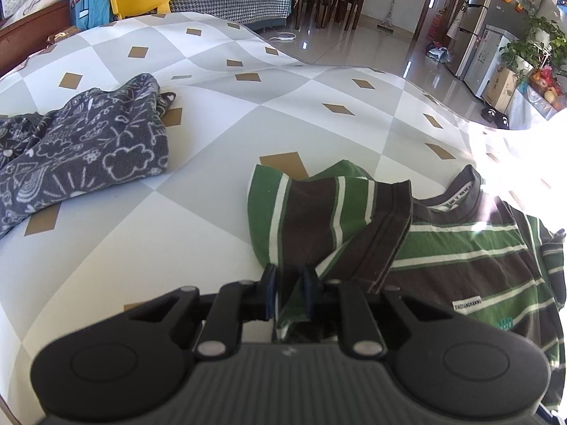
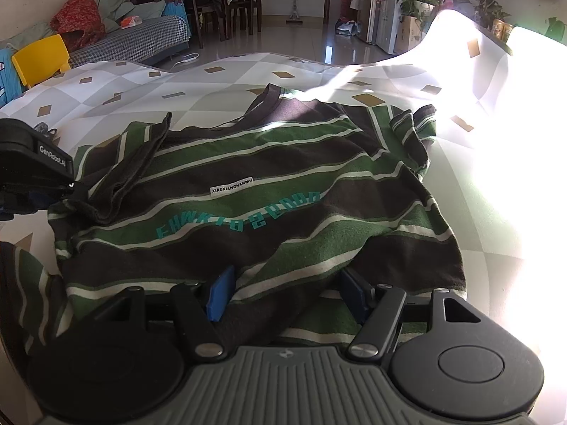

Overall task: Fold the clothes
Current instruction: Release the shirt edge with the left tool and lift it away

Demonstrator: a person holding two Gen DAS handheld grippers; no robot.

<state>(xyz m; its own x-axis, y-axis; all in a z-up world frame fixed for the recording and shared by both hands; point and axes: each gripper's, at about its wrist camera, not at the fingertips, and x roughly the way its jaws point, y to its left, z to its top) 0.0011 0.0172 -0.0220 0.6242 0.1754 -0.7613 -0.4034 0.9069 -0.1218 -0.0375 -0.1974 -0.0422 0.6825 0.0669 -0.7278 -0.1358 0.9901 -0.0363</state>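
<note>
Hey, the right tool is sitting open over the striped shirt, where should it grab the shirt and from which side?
Grip the striped shirt at its bottom hem, the edge nearest the right tool, coming in low from the near side. The hem already lies between the open fingers, flat on the table, so it should pinch cleanly. The left tool already pinches the sleeve, folded inward.

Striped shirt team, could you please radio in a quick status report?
Left gripper shut on striped shirt at its sleeve. Right gripper open, straddling the hem. Patterned grey garment lies apart on the tablecloth, nothing in the way.
</note>
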